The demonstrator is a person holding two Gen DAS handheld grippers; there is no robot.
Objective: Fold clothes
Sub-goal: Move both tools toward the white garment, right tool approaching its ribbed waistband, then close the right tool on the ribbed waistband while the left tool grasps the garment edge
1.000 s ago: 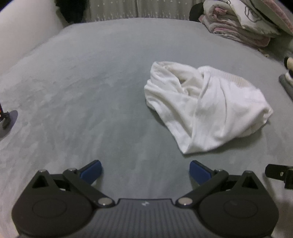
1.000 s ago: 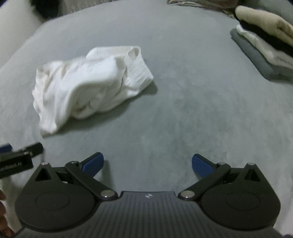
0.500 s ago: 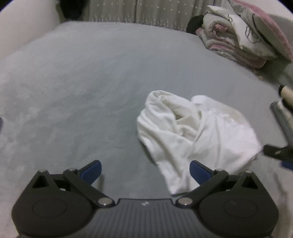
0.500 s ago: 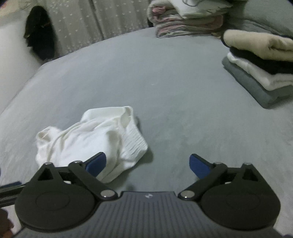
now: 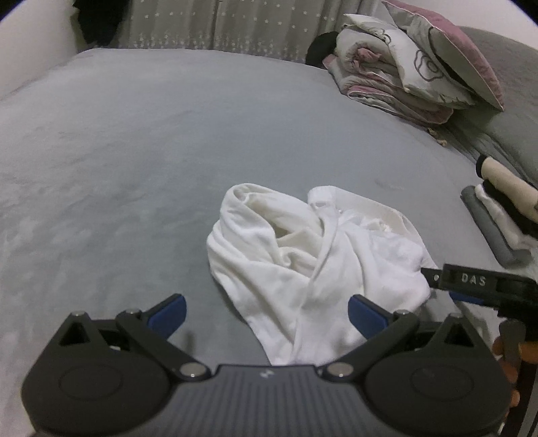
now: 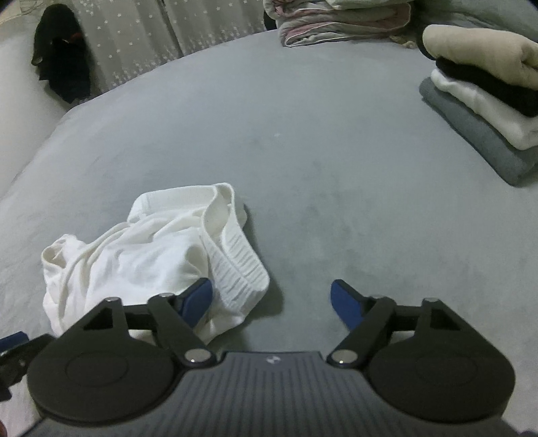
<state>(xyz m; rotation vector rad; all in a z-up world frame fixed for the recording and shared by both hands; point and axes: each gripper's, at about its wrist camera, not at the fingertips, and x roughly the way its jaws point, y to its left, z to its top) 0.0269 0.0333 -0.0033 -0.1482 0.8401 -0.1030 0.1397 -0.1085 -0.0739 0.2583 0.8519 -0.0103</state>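
Lying on the bed: one crumpled white garment (image 5: 312, 265), loose in a heap on the grey bed cover (image 5: 134, 161), its ribbed band turned toward the right gripper.
Left gripper (image 5: 265, 311): jaws wide apart, gripping nothing; the near edge of the garment lies between and just ahead of the blue fingertips (image 5: 168, 311), with no pad pressing on it.
Right gripper (image 6: 270, 301): jaws apart and empty, though they have just been closing; the left blue pad sits over the garment's ribbed edge, the right one over bare cover, and nothing is pinched between them.
Right gripper seen from the left: a black finger lettered "DAS" reaches in at the garment's right edge, just beside the cloth; whether it touches cannot be told.
Person: part of a hand (image 5: 504, 356) on the right gripper's handle, at the frame edge.
Folded stack (image 6: 484, 97): one pile well apart from the garment, to its right, four pieces counted, grey at the bottom, then white, black, and cream on top.
Bedding pile (image 5: 403, 80): one heap of folded quilts at the far end of the bed, with one pillow (image 5: 454, 50) leaning on it.
Curtain (image 6: 151, 30): pale, star-dotted, behind the bed.
Dark clothing (image 6: 62, 53): one item hanging at the far left.
In the way: nothing lies between either gripper and the garment.
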